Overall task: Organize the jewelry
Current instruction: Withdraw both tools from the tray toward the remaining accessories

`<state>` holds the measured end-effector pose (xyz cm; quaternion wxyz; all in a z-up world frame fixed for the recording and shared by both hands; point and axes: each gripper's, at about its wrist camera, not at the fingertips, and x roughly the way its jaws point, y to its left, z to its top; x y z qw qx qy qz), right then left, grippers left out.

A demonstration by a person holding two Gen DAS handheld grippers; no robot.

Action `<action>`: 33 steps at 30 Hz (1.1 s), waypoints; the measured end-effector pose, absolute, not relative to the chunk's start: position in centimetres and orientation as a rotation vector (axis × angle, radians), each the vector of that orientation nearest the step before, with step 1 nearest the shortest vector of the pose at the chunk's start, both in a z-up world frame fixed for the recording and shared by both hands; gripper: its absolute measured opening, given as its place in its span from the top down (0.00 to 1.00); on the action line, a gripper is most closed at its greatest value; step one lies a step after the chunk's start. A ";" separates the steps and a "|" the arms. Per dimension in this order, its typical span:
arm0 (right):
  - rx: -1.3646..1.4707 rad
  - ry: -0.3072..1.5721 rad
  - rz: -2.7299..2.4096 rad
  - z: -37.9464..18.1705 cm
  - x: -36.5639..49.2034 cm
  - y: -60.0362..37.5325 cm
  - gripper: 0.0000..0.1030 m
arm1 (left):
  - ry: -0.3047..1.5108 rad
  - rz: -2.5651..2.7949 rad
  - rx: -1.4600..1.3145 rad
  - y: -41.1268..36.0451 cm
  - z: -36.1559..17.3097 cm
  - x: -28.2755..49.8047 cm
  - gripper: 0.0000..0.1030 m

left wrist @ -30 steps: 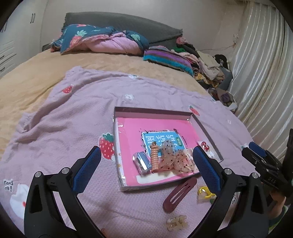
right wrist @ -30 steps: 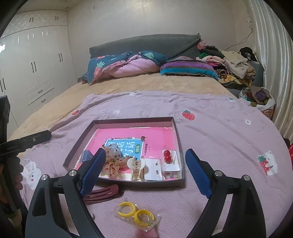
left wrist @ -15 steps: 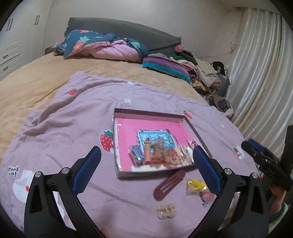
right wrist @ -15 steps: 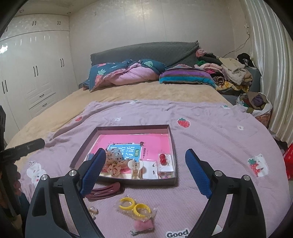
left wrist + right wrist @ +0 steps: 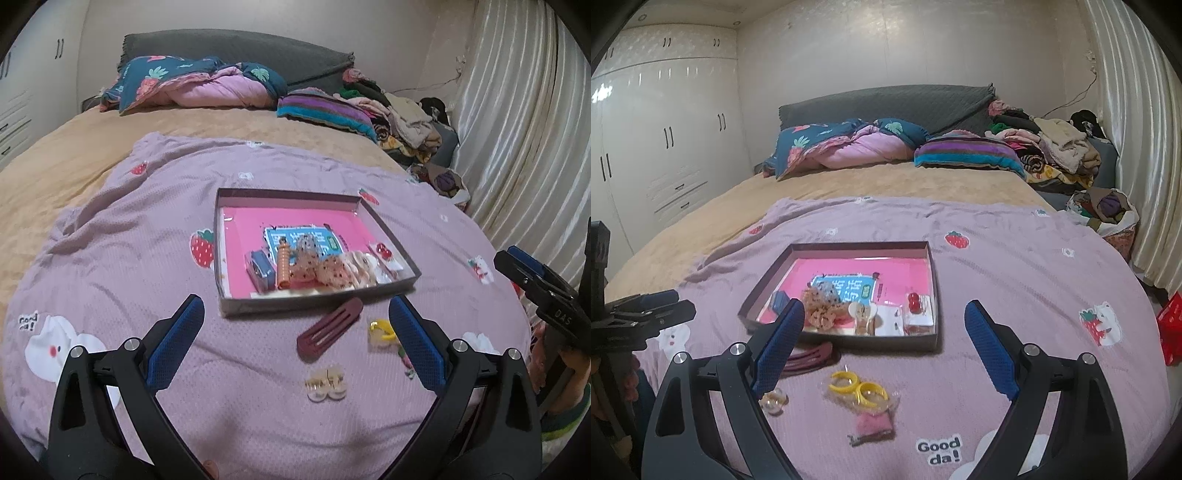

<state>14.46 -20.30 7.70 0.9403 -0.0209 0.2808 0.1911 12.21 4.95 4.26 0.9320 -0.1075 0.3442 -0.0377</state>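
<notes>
1. Both grippers hover above the lilac blanket (image 5: 1015,266) with fingers spread wide and nothing held: the left gripper (image 5: 295,339) and the right gripper (image 5: 884,341).
2. The shallow box (image 5: 314,295) with the pink floor already holds several hair pieces near its front wall. Four items lie loose on the blanket, just in front of that wall.
3. The dark red snap clip (image 5: 330,328) lies between the left gripper's fingers and ahead of them. Its long axis runs diagonally, the far end toward the right and nearly touching the box.
4. The small clear claw clip (image 5: 326,382) sits closest to the left gripper, roughly centred in its opening.
5. The packet of yellow hoop earrings (image 5: 858,391) and the pink item (image 5: 873,426) below it lie between the right gripper's fingers, left of centre, so the right hand is better placed for them.
6. My judgement: the left would need a wrist turn to close across the snap clip's narrow width.
</notes>
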 end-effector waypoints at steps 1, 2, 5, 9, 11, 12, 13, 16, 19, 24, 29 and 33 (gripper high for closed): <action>-0.047 0.576 0.392 7.6 14.3 -20.3 0.15 | 0.710 -0.076 -0.218 4.8 4.1 12.1 0.09; -0.051 0.579 0.393 7.4 14.1 -20.3 0.15 | 0.713 -0.076 -0.217 4.8 4.1 12.0 0.09; -0.062 0.592 0.401 6.9 13.5 -20.3 0.15 | 0.722 -0.077 -0.205 4.4 3.8 11.6 0.09; -0.083 0.608 0.410 6.2 12.8 -20.1 0.15 | 0.736 -0.081 -0.193 3.9 3.3 11.1 0.09; -0.093 0.619 0.413 5.8 12.5 -20.1 0.15 | 0.744 -0.082 -0.188 3.8 3.0 10.9 0.09; -0.096 0.623 0.413 5.6 12.3 -20.2 0.15 | 0.750 -0.084 -0.184 3.6 2.8 10.8 0.09; -0.099 0.629 0.414 5.4 12.2 -20.2 0.15 | 0.757 -0.085 -0.178 3.5 2.6 10.8 0.09; -0.113 0.645 0.417 4.8 11.8 -20.3 0.15 | 0.776 -0.092 -0.168 3.1 1.9 10.6 0.09; -0.130 0.662 0.413 4.1 11.5 -20.4 0.15 | 0.796 -0.097 -0.155 2.5 1.2 10.4 0.09; -0.145 0.699 0.403 2.7 11.1 -20.9 0.15 | 0.835 -0.113 -0.150 1.9 -0.1 10.4 0.09; -0.158 0.725 0.397 1.6 11.1 -21.3 0.15 | 0.871 -0.124 -0.139 1.2 -1.4 10.5 0.09; -0.154 0.753 0.399 0.7 11.3 -21.3 0.15 | 0.894 -0.138 -0.134 0.6 -2.2 10.7 0.09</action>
